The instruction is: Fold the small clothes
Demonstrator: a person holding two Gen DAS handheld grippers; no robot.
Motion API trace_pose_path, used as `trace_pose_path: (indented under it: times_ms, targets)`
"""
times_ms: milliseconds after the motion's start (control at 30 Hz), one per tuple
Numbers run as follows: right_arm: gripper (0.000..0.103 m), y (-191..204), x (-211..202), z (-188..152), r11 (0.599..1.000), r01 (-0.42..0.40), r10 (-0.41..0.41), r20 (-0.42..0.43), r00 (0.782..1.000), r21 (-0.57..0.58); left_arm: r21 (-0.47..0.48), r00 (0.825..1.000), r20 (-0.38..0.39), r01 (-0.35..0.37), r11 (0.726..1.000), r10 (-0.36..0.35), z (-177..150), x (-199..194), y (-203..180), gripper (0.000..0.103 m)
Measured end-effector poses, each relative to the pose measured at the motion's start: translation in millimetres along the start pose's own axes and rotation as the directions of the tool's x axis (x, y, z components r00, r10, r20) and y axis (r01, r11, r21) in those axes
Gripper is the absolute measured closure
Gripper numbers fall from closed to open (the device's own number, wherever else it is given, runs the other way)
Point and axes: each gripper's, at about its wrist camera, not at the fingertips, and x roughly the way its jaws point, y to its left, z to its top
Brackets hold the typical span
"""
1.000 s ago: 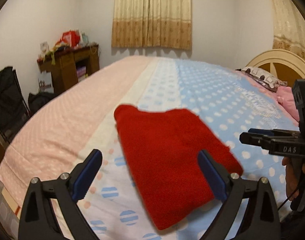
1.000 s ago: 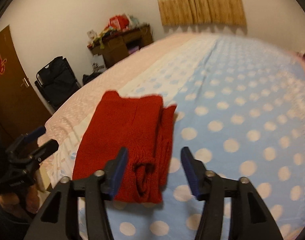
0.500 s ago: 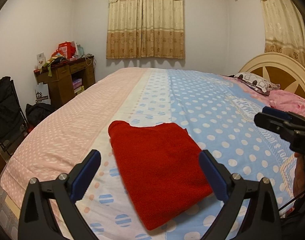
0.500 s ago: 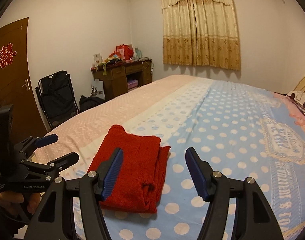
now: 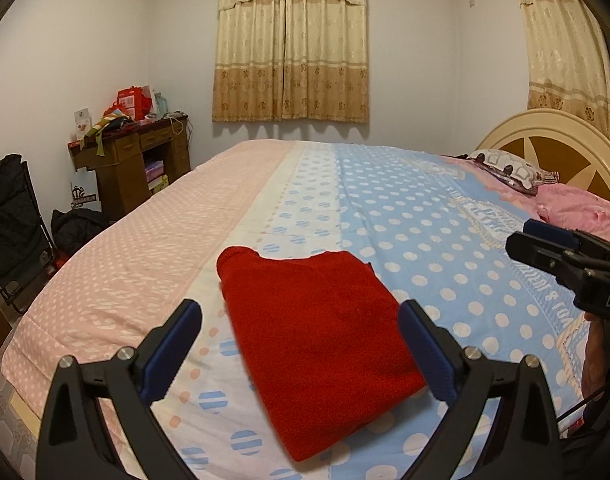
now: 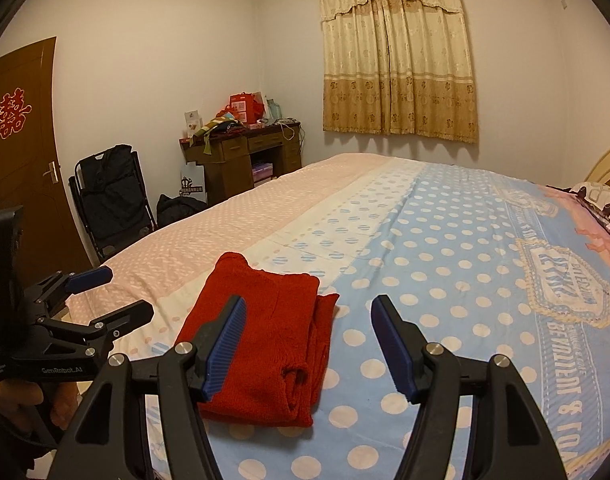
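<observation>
**Folded red knit lies ahead of both grippers**

I see the red sweater (image 5: pixel 321 328) folded flat on the bedspread (image 5: pixel 445 216), near its front edge. My left gripper (image 5: pixel 301 348) and right gripper (image 6: pixel 307 344) both gape wide, holding nothing, raised above it. Its long axis runs away from me, stacked edges toward my right gripper, which looks nearer them.

A home bedroom: made bed (image 5: pixel 385 208), curtained window (image 6: pixel 399 56), cluttered wooden desk (image 6: pixel 241 156).

Polka-dot bedspread (image 5: pixel 405 216); wooden desk (image 6: pixel 241 160) cluttered; folding chair (image 6: pixel 109 200) near brown door (image 6: pixel 13 152); curtains (image 5: pixel 291 40) drawn.
</observation>
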Motion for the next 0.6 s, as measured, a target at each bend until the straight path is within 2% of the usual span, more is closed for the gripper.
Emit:
trace_pose_path:
  times_ms: [600]
  targets:
    - [0.037, -5.5, -5.5, -5.1, 1.0, 0.009, -0.009, 0.01, 1.0, 0.013, 0.009, 1.0, 0.006, 0.002, 1.0, -0.002, 0.1, -0.2, -3.8, 0.002]
